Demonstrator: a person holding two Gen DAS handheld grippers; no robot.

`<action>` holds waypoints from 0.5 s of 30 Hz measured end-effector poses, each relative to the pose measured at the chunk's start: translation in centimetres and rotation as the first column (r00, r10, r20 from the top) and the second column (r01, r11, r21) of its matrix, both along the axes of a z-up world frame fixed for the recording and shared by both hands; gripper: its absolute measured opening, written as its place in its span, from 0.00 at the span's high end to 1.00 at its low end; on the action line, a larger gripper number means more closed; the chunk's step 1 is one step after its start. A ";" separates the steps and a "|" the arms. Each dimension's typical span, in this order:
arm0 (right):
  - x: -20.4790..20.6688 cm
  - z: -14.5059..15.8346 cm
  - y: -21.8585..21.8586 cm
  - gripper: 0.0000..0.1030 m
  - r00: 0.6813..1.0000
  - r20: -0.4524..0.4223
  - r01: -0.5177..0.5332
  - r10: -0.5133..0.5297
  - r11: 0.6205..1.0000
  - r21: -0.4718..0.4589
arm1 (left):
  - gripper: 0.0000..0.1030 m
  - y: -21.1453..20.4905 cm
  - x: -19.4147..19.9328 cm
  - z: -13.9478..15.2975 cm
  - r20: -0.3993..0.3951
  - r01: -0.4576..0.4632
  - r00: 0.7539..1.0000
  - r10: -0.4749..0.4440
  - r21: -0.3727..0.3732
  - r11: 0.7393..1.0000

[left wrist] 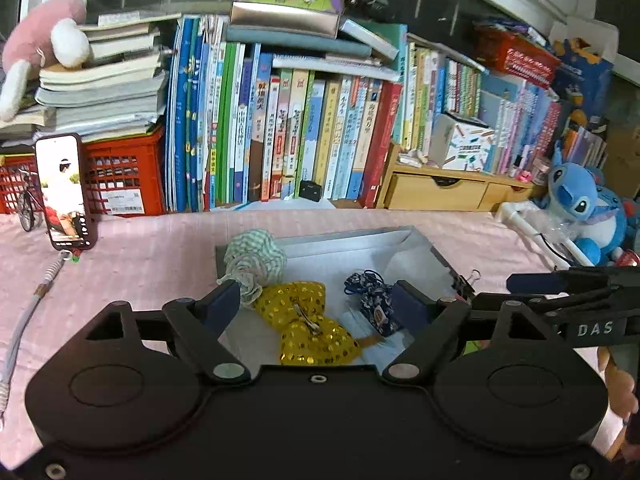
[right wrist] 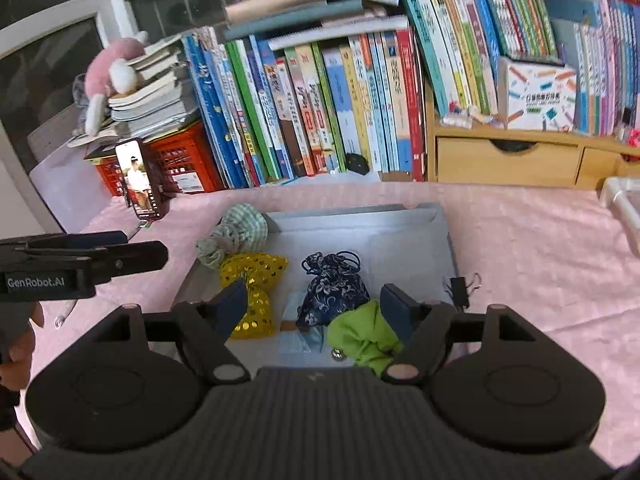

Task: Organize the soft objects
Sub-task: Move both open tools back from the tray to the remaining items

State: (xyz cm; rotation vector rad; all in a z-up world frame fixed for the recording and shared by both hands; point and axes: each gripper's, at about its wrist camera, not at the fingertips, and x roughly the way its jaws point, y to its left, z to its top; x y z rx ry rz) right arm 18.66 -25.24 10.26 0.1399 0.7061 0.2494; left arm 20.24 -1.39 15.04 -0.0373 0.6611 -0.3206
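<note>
Most of the soft things look put away already. The gray box [right wrist: 360, 220] sits on the table [right wrist: 520, 248], which has a pink cloth on it. Inside the box lie a green checked cloth ball [right wrist: 240, 228] at the far left corner, a yellow shiny bow [right wrist: 252, 276] just beside it, a dark blue flower pouch [right wrist: 334, 286] in the middle, and a bright green cloth [right wrist: 366, 336] at the near side, touching the pouch. I see no loose soft thing on the pink cloth near the box, so I think little is left to do. The left gripper [left wrist: 320, 300] is spread wide above the bow and holds nothing. The right gripper [right wrist: 316, 304] is spread wide too. Its right finger is next to the green cloth, but I cannot tell if it touches it.
</note>
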 end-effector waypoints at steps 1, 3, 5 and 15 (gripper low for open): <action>-0.5 0.1 -0.1 0.19 1.000 0.008 -0.003 0.003 1.000 -0.002 | 0.19 0.2 -0.6 0.1 0.007 0.000 1.000 0.000 -0.003 1.000; -1.6 0.4 -0.4 0.17 0.999 0.030 -0.010 0.010 1.000 -0.004 | 0.19 0.6 -1.8 0.1 0.015 -0.001 1.000 0.001 -0.009 1.000; -2.7 0.7 -0.8 0.17 0.999 0.050 -0.013 0.013 1.000 -0.004 | 0.19 1.0 -2.9 0.1 0.020 0.003 1.000 -0.003 -0.016 1.000; -6.9 0.4 -2.9 0.14 0.994 0.112 0.008 -0.006 1.000 -0.012 | 0.17 4.0 -8.0 -0.8 0.060 -0.021 0.998 0.023 -0.038 0.999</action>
